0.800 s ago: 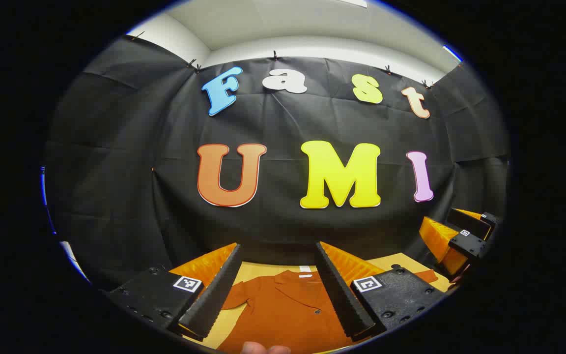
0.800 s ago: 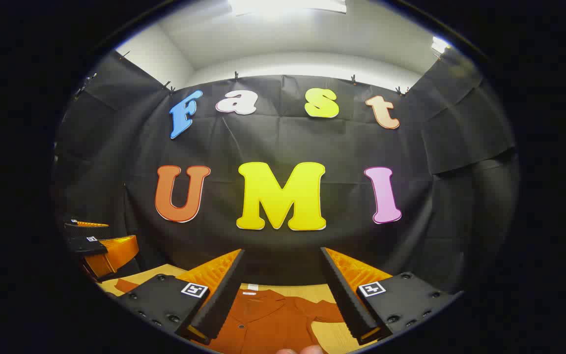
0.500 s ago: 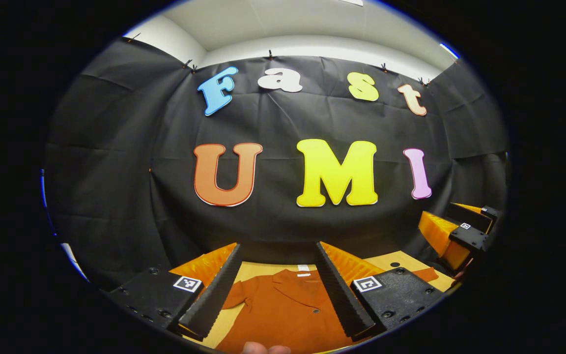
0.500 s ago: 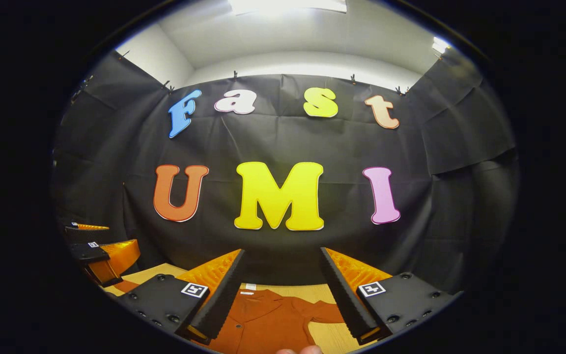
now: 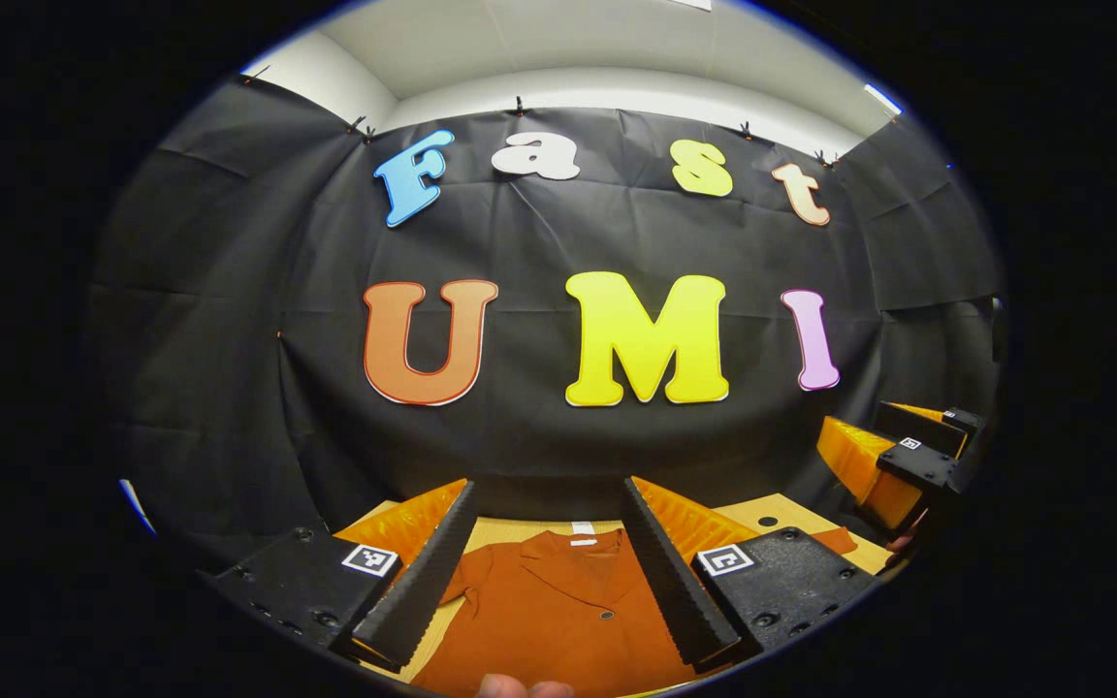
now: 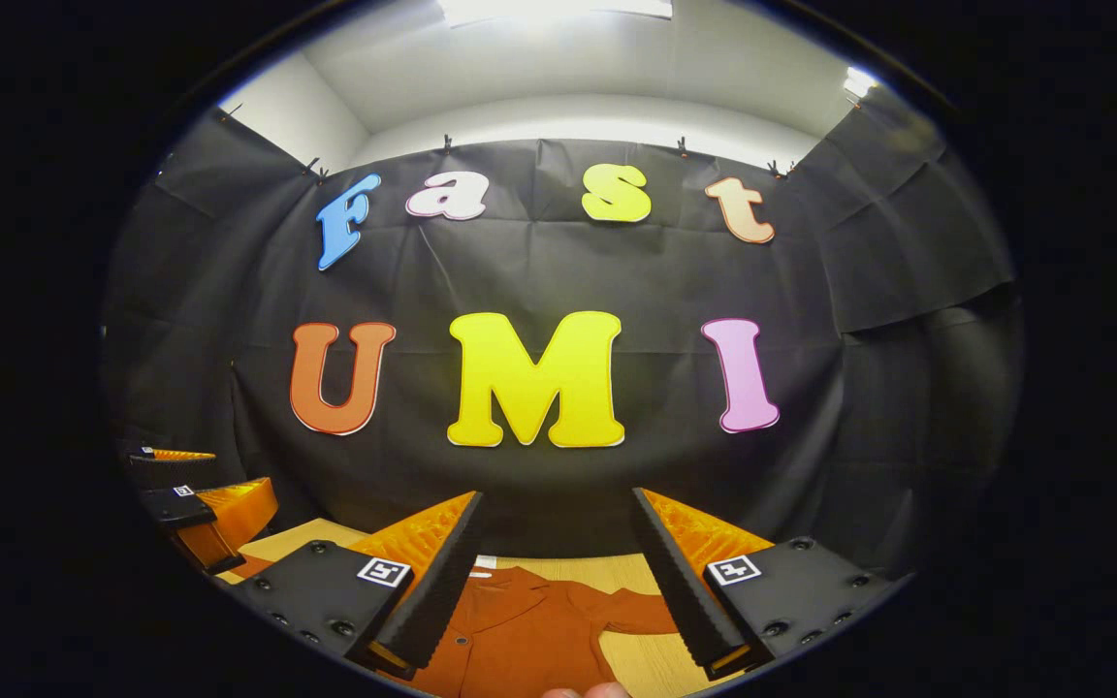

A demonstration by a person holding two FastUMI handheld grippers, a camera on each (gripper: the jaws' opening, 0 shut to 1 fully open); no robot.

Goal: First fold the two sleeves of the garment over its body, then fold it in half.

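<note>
Each gripper, left (image 5: 546, 504) and right (image 6: 556, 509), carries long ribbed wedge fingers on black screw-studded blocks bearing small square black-and-white marker tags.

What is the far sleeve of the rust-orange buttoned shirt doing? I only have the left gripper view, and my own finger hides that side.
Observer: In the right gripper view, the sleeve on the right gripper's side lies spread outward on the light wooden table, not folded over the rust-orange buttoned shirt.
Operator: Is the right gripper holding it?
Observer: No. The right gripper is open, its fingers wide apart with nothing pressed between them.
</note>
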